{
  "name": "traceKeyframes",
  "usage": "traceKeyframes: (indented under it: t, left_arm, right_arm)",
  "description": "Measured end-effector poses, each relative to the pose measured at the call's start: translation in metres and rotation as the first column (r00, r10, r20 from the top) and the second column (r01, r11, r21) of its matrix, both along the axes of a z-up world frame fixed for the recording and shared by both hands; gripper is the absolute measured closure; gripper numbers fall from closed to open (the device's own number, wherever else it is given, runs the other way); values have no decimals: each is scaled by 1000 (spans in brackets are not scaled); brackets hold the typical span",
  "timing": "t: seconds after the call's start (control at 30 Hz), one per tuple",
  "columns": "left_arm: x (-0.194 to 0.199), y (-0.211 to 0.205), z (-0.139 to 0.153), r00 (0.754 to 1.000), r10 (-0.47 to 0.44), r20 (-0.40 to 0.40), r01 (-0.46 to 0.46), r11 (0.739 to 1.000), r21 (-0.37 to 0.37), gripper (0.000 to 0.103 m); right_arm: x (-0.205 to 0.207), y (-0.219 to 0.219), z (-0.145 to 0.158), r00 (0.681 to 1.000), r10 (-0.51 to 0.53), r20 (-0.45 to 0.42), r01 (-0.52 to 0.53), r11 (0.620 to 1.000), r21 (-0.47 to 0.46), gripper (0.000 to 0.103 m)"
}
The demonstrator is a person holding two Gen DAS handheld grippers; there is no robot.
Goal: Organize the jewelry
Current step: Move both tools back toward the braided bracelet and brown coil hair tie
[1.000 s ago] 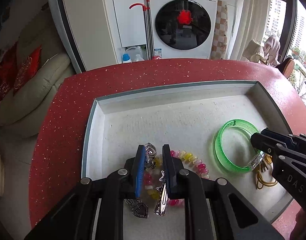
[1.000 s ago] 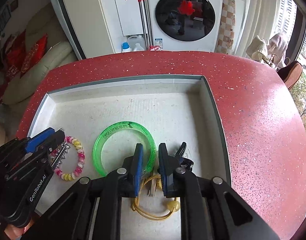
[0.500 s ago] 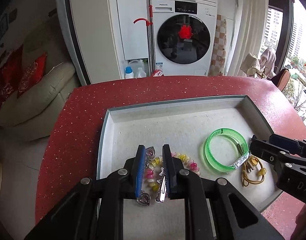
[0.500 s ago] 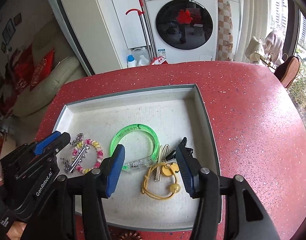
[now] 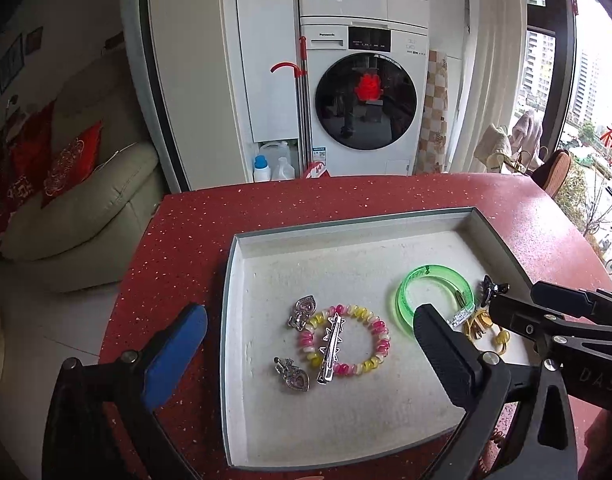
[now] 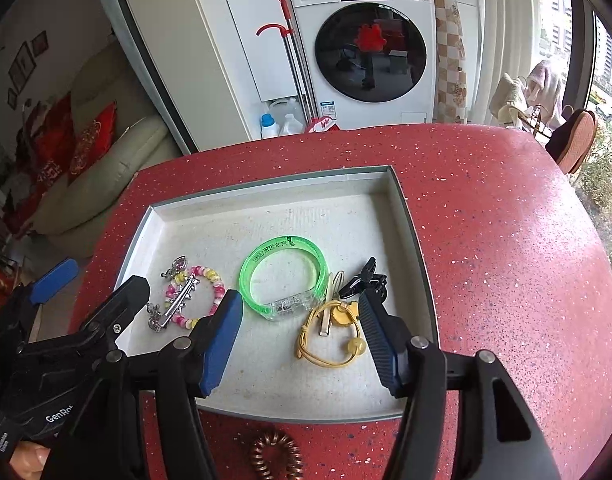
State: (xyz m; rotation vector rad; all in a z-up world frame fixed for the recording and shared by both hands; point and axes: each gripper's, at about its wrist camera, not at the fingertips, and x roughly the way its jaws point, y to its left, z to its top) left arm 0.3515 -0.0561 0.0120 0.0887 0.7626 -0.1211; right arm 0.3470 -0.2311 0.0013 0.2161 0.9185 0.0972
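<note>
A shallow white tray [image 5: 242,264] [image 6: 410,232] sits on the red table. In it lie a pink and yellow bead bracelet [image 5: 370,320] [image 6: 216,280], a silver star hair clip [image 5: 331,344] [image 6: 178,300], two silver heart earrings [image 5: 302,308], a green bangle [image 5: 430,276] [image 6: 284,248], a yellow hair tie [image 6: 326,354], a gold clip [image 6: 326,320] and a black claw clip [image 6: 362,280]. My left gripper [image 5: 310,354] is open and empty above the bead bracelet. My right gripper [image 6: 302,340] is open and empty above the yellow hair tie.
A copper spiral hair tie [image 6: 276,458] lies on the red table [image 6: 506,240] in front of the tray. A washing machine [image 5: 366,96], a cream sofa [image 5: 78,216] and windows stand beyond the table's far edge.
Both grippers have opened and pulled up and back from the tray. The left let go of the silver pieces on the bead bracelet; the right left the bangle and hair tie.
</note>
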Motion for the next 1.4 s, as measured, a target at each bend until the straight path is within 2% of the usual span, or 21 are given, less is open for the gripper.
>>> traceKeyframes:
  t: [0.1, 0.33, 0.4, 0.5, 0.77, 0.93, 1.17, 1.4]
  left_arm:
    - [-5, 6, 1, 1000, 12, -15, -12, 1000, -11, 0]
    - [-26, 22, 6, 1000, 21, -17, -21, 1000, -15, 0]
    - [-34, 27, 8, 1000, 18, -20, -19, 1000, -21, 0]
    - [-50, 33, 11, 1000, 9, -21, -10, 999, -34, 0]
    - [-98, 42, 8, 999, -33, -32, 32, 999, -22, 0]
    - [-123, 47, -3, 998, -47, -40, 48, 999, 12, 0]
    - [-152, 45, -19, 984, -136, -115, 133, 991, -32, 0]
    - [-177, 37, -29, 973, -185, -139, 183, 983, -24, 0]
  right_arm:
    - [-9, -2, 5, 1000, -6, 25, 6, 1000, 12, 22]
    - [-33, -5, 18, 995, -24, 94, 21, 999, 32, 11]
    - [-41, -5, 20, 993, -21, 113, 18, 999, 32, 0]
    - [-55, -5, 24, 990, -20, 143, 12, 999, 52, 0]
    - [-82, 1, 26, 996, 13, 92, -18, 998, 57, 0]
    - [-104, 3, 20, 997, 19, 71, -23, 998, 52, 0]
    - [-126, -2, 4, 1000, 14, 20, -15, 997, 73, 0]
    - [-146, -10, -14, 1000, 6, -28, -4, 997, 79, 0]
